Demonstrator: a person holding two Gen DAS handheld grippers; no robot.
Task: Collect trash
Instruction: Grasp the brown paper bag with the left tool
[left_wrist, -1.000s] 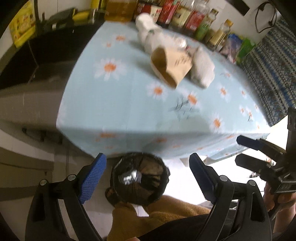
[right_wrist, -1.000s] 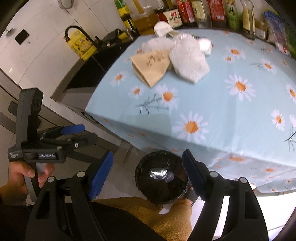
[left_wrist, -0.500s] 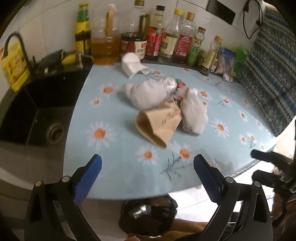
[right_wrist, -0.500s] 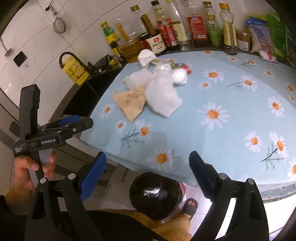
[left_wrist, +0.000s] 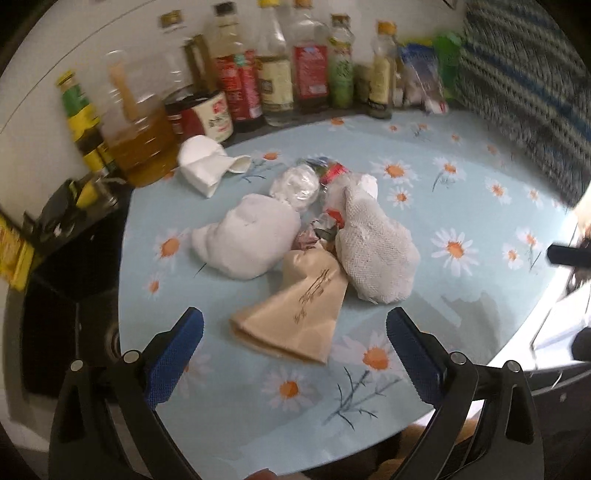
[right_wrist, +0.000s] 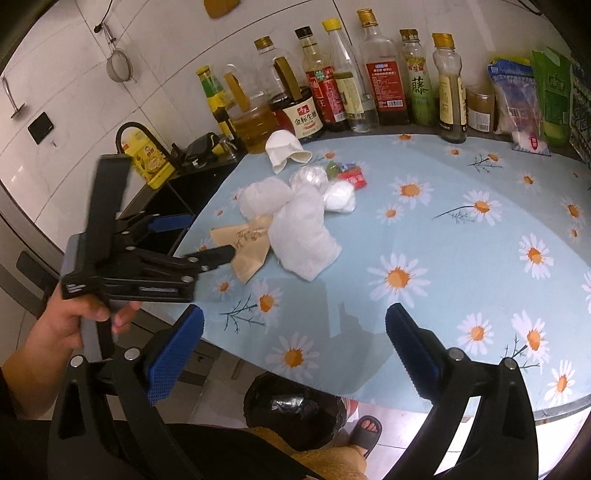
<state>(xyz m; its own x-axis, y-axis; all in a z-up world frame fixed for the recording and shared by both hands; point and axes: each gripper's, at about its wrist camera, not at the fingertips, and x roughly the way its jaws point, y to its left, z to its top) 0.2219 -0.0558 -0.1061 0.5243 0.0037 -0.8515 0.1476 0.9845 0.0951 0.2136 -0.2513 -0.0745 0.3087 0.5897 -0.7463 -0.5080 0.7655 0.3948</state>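
Trash lies in a heap on the daisy tablecloth (left_wrist: 461, 206): a tan paper bag (left_wrist: 295, 314), two crumpled white paper towels (left_wrist: 251, 236) (left_wrist: 373, 247), a clear plastic wad (left_wrist: 295, 184), red wrappers (left_wrist: 332, 171) and a crushed white paper cup (left_wrist: 207, 166). My left gripper (left_wrist: 295, 354) is open and empty, hovering just short of the tan bag (right_wrist: 243, 243). It also shows in the right wrist view (right_wrist: 199, 240). My right gripper (right_wrist: 293, 350) is open and empty above the table's near edge. A black-lined trash bin (right_wrist: 295, 410) stands on the floor below that edge.
Several sauce and oil bottles (right_wrist: 332, 85) line the back wall, with snack packets (right_wrist: 517, 99) at the right. A black sink (left_wrist: 70, 280) with a yellow detergent bottle (right_wrist: 147, 158) lies left of the table. A patterned cloth (left_wrist: 524, 92) hangs at the right.
Both grippers have risen from below the table edge and moved forward over the table. The left gripper has closed in on the tan bag. Both stay open.
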